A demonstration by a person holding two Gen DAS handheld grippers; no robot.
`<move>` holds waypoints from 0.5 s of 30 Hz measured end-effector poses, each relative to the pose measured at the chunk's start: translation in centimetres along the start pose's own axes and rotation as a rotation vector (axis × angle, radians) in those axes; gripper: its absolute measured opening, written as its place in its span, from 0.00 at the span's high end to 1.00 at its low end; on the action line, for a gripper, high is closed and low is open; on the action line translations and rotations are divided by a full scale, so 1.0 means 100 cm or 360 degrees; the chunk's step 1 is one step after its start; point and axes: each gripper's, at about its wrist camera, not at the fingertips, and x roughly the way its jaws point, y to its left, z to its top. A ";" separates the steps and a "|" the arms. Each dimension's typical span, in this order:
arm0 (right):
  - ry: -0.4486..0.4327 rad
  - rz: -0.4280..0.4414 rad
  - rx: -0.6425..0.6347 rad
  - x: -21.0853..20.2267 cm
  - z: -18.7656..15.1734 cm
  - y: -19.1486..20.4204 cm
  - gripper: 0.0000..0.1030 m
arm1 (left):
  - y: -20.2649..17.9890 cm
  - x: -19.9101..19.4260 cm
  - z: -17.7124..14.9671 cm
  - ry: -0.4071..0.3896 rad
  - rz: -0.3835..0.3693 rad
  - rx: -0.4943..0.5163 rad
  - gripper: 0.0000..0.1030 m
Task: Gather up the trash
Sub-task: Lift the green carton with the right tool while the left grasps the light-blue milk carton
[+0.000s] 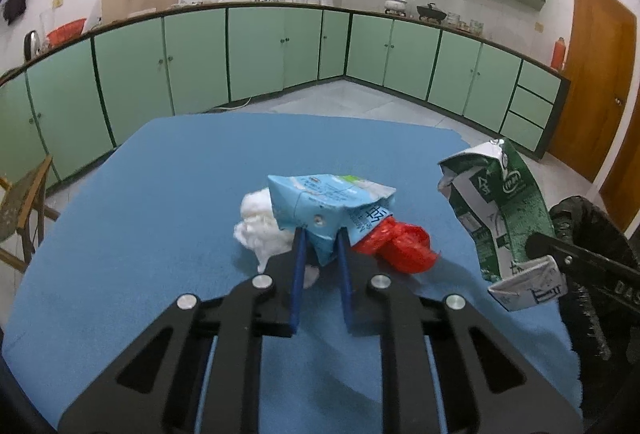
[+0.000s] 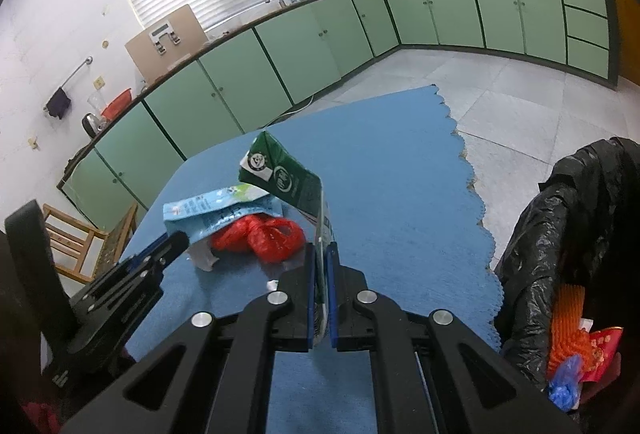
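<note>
Trash sits in a small heap mid-way across the blue cloth: a light-blue carton, a red plastic bag and a white wad. My left gripper pinches the flattened blue carton at its near corner. My right gripper is clamped on 1 green carton, held above the cloth. Both cartons look empty, light and crushable; I judge folded edges the surest hold. The black bin bag waits at the right.
</note>
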 end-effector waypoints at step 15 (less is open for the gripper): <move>-0.0012 0.0016 0.0047 -0.016 -0.003 -0.004 0.95 | -0.008 -0.031 -0.047 0.0154 -0.0073 -0.0029 0.59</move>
